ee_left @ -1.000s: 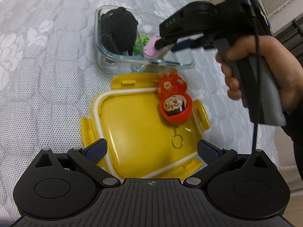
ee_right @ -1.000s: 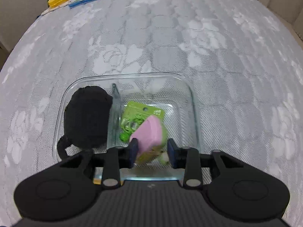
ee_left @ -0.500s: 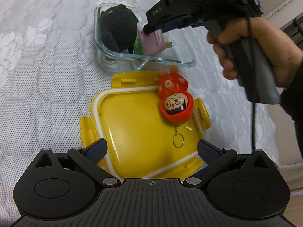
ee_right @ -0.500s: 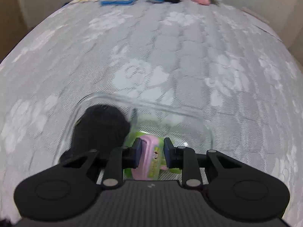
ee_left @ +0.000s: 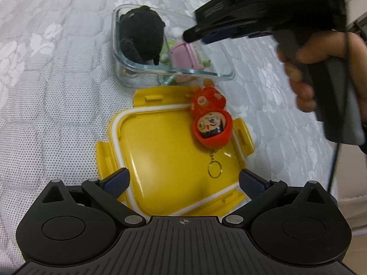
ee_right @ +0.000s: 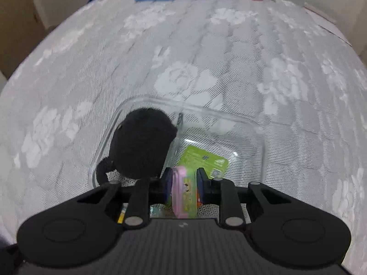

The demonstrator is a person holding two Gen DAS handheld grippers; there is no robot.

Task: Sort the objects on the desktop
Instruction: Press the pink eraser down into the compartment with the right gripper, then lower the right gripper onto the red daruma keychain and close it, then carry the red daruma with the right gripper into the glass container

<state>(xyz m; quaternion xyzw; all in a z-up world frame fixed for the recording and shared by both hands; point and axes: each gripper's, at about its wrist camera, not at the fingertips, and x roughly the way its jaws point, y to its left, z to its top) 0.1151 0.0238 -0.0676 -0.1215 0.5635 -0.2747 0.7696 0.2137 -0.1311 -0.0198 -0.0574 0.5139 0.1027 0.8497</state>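
White quilted bedding carries a glass container; inside it the pink case stands between the right gripper's fingers, grip uncertain, black plush at 9 o'clock. Left gripper hangs spread wide over the yellow lid with the red doll keychain; no writing is readable.

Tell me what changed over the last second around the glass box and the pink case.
The right gripper carried the pink case down into the glass box, beside the black plush, then eased its grip and began lifting off. The left gripper stayed open over the yellow lid; the red doll is unmoved.
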